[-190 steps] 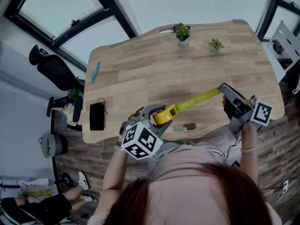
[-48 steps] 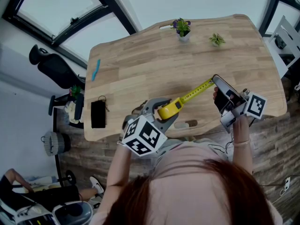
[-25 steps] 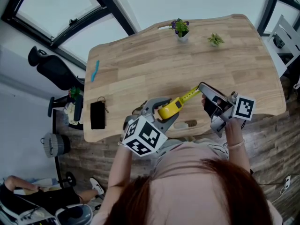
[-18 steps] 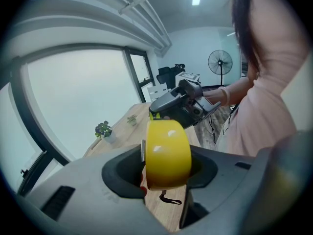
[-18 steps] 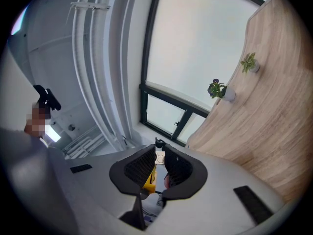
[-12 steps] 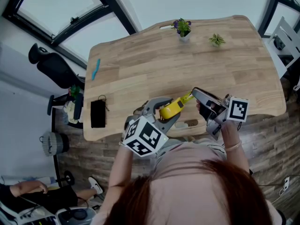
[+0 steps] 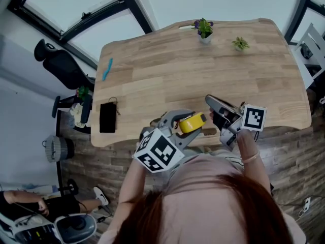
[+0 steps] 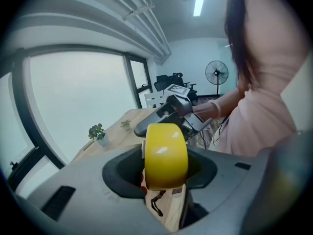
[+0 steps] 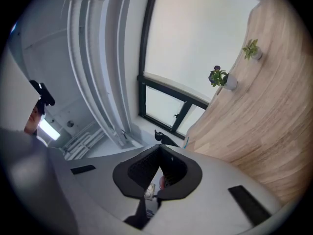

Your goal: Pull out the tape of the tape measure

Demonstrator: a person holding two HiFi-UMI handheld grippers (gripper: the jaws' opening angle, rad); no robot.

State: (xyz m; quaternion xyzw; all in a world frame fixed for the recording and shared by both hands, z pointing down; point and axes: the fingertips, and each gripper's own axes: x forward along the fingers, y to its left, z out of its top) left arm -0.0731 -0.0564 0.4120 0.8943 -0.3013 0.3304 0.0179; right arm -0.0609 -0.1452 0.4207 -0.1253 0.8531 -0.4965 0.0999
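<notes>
The yellow tape measure [image 7: 192, 123] is clamped between the jaws of my left gripper [image 7: 187, 126] over the near edge of the wooden table [image 7: 177, 70]. In the left gripper view the round yellow case [image 8: 166, 153] fills the gap, and the jaws are closing a touch tighter on it. No tape shows outside the case. My right gripper [image 7: 209, 101] hovers just right of the case, apart from it. In the right gripper view its jaws [image 9: 157, 180] are shut together with no tape between them.
Two small potted plants [image 7: 204, 30] [image 7: 239, 43] stand at the table's far edge. A blue pen [image 7: 107, 69] and a black wallet [image 7: 107, 117] lie at the left end. An office chair [image 7: 56, 65] stands off the left side.
The right gripper has come left toward the case while the drawn-out tape ran back in. The last short length has gone, and the right jaws no longer hold the tape end.
</notes>
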